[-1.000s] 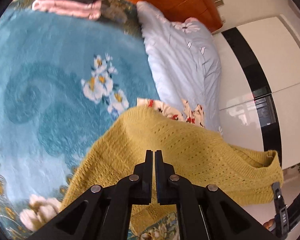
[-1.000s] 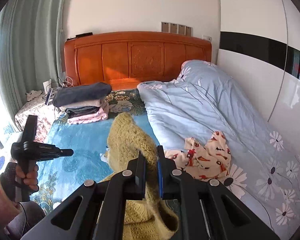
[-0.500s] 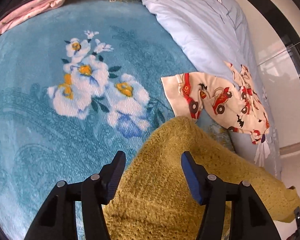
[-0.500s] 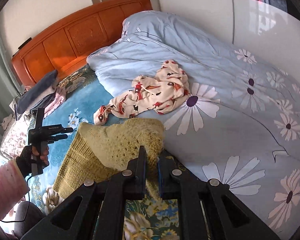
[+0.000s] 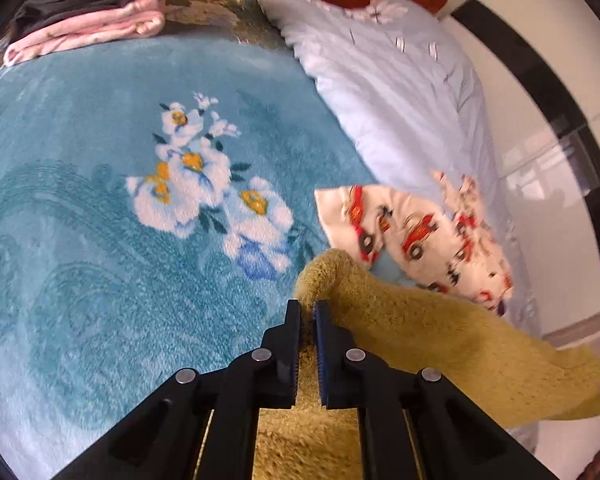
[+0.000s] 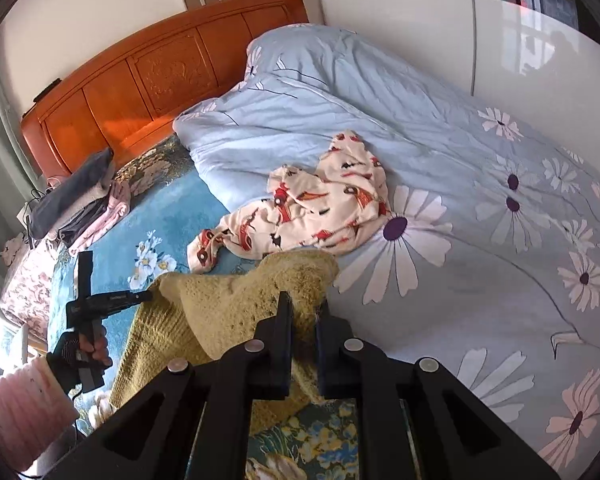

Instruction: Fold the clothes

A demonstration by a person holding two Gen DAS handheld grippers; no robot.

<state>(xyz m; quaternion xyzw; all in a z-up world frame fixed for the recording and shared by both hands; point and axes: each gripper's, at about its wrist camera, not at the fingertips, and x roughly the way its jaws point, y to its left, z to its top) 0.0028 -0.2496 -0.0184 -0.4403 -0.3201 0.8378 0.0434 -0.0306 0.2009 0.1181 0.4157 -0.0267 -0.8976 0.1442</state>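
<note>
A mustard-yellow knitted sweater (image 5: pixel 440 344) lies on the blue floral blanket (image 5: pixel 100 208) near the bed's foot; it also shows in the right wrist view (image 6: pixel 228 304). My left gripper (image 5: pixel 308 310) is shut on the sweater's left corner. My right gripper (image 6: pixel 303 312) is shut on its right corner, beside the pale blue duvet (image 6: pixel 460 160). The left gripper also shows from the side in the right wrist view (image 6: pixel 146 296), its tip at the sweater's edge.
A cream garment with red car prints (image 6: pixel 312 204) lies crumpled just beyond the sweater, half on the duvet. A stack of folded clothes (image 6: pixel 80 204) sits by the orange headboard (image 6: pixel 148 80). A white wardrobe (image 6: pixel 440 28) stands to the right.
The left gripper was shut, then opened over the sweater half a second ago, and has now shut on its corner. The right gripper brought its corner down toward the bed.
</note>
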